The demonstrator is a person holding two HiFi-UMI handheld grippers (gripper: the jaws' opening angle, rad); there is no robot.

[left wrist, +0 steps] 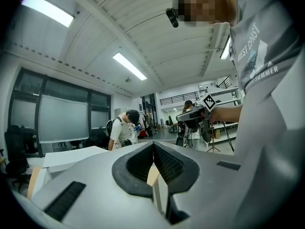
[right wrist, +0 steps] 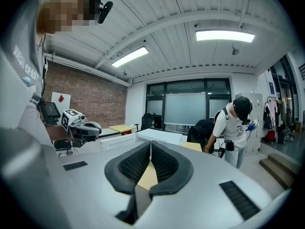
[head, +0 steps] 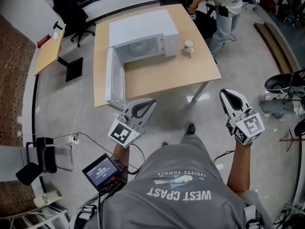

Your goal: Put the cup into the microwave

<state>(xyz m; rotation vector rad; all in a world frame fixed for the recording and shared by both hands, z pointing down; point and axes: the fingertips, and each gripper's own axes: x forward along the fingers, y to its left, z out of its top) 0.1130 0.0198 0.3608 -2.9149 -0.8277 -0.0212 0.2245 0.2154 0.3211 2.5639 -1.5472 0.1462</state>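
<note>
Left gripper: jaws together, nothing between them. Right gripper: likewise closed and empty. We hold both out in front of us over the floor, short of the table. On it we note the microwave, its door swung wide toward the near edge, cavity showing. The cup stands upright on the table just right of the microwave, well apart from both grippers. A person bends at the far corner.

The cup stands on the table, right of the microwave.
</note>
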